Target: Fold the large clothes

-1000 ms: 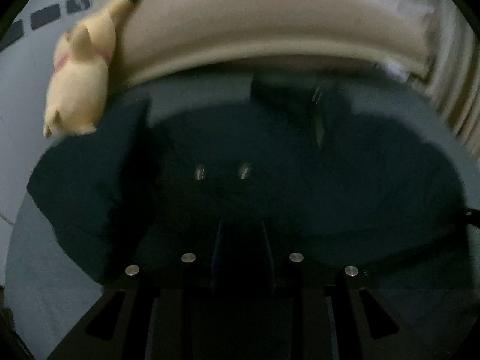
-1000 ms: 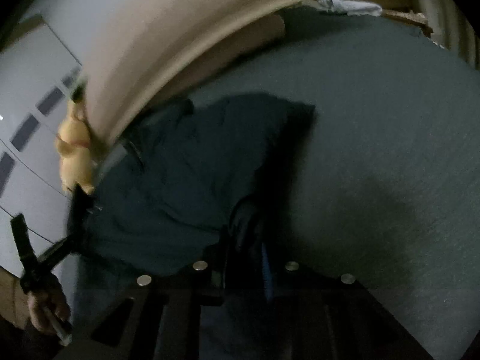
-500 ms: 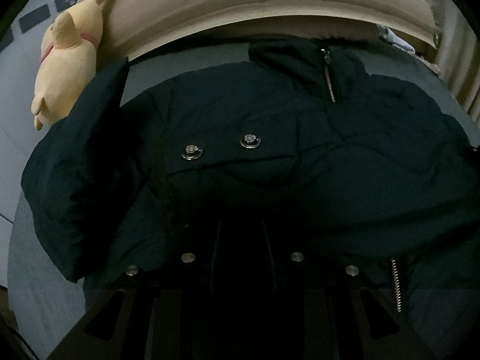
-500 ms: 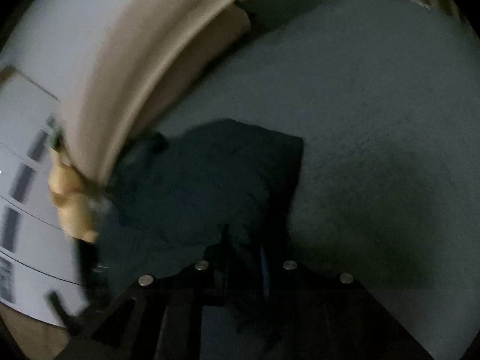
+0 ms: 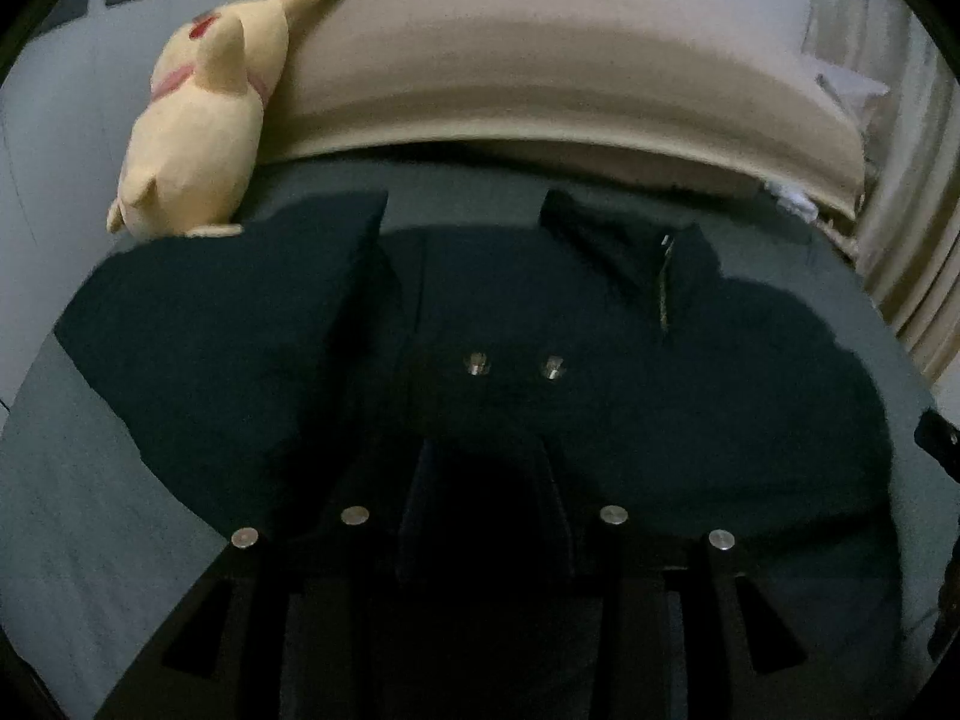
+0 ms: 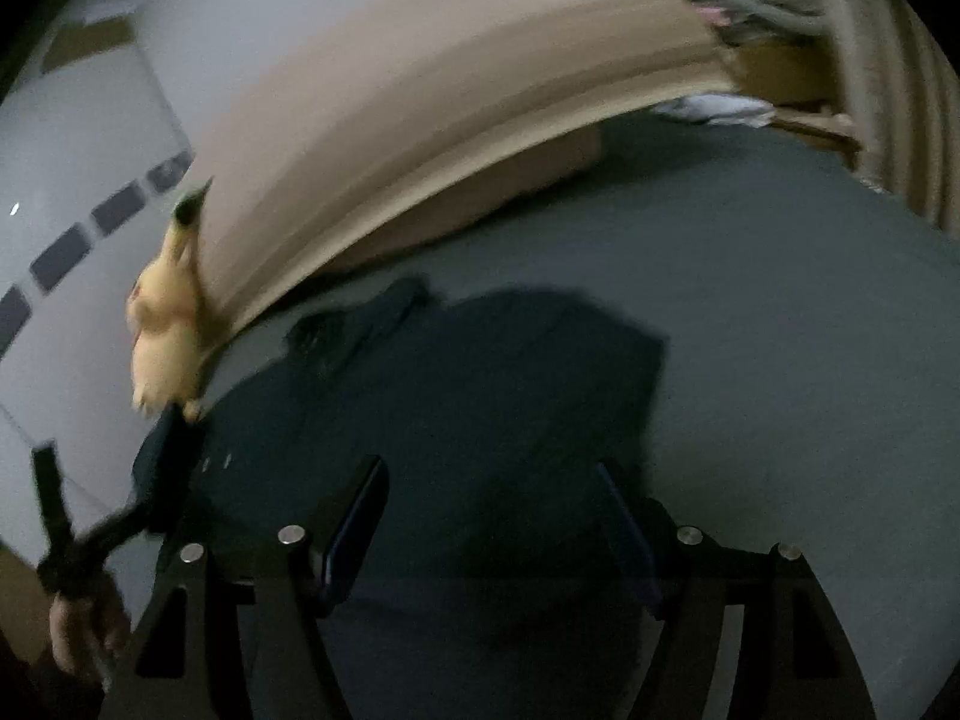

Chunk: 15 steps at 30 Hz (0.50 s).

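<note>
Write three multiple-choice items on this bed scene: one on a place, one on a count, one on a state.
1. Where is the plush toy?
A. against the headboard
B. on the jacket's collar
C. in a gripper

2. How many metal snaps show on the jacket front?
A. none
B. two
C. five

3. How does the right gripper stand?
A. shut on the toy
B. shut on a sleeve
C. open

Answers: 1 A, it leans on the beige headboard; 2 B, two shine side by side; 3 C, its fingers stand wide apart, having just opened, pressing nothing.
</note>
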Tool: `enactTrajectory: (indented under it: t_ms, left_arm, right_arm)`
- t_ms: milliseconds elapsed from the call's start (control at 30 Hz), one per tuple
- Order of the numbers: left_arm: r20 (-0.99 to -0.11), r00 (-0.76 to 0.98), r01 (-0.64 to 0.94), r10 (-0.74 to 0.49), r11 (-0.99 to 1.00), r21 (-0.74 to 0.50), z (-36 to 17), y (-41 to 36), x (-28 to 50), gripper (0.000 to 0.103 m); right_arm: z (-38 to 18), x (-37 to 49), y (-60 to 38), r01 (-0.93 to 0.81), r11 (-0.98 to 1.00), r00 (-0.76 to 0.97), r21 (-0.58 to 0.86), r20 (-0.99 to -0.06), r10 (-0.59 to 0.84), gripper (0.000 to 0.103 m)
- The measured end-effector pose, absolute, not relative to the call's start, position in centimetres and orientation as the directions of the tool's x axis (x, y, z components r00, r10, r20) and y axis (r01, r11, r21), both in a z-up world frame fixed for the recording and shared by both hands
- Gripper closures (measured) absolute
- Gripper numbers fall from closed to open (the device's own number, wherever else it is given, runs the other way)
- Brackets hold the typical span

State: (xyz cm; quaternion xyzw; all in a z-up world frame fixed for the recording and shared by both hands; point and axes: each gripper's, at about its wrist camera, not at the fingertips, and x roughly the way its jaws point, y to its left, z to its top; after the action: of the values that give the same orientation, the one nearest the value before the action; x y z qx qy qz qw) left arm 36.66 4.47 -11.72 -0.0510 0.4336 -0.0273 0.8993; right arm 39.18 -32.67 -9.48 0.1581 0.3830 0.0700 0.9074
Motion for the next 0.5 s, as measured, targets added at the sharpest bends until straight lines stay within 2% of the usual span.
enactTrajectory:
  t_ms: [100,167,233,300,367,400,500]
  left_arm:
    - [-0.873,0.485,-0.034,-0.052,0.996,-0.078,-15.3,4.3,38.9,0.064]
    - [-0.871,0.490,-0.036,-0.037,0.997,-0.063,-15.6,4.3,39.5,0.063]
    - [-0.869,0.492,-0.033,-0.051,0.996,-0.078,-14.5,4.5,39.3,0.063]
    - [-0.834,0.543,-0.015,-0.100,0.992,-0.129,-12.6,5.5,38.4,0.063]
    - [-0.789,0.603,-0.012,-0.120,0.987,-0.160,-10.4,7.3,37.0,0.062]
    - [-0.762,0.635,-0.018,-0.126,0.984,-0.178,-9.4,8.5,36.1,0.058]
    - [-0.690,0.716,-0.107,-0.104,0.961,-0.257,-7.3,14.3,33.5,0.040]
  right_arm:
    - [-12.4,40.0,-32.1,-0.015,0.952,0.618,0.306,-0.746,0.249,0.029]
    - [-14.6,41.8,-32.3,0.020,0.956,0.545,0.292,-0.805,0.235,0.029]
    - [-13.5,41.6,-32.3,0.029,0.959,0.568,0.280,-0.795,0.215,0.029]
    - [-11.7,40.6,-32.1,0.018,0.957,0.604,0.290,-0.766,0.221,0.029]
    - [-10.0,38.9,-31.5,-0.012,0.959,0.646,0.282,-0.730,0.222,0.024]
    - [-9.4,37.8,-31.3,-0.027,0.959,0.664,0.281,-0.712,0.227,0.018]
    - [-8.6,34.9,-30.0,-0.066,0.960,0.691,0.273,-0.681,0.241,0.016]
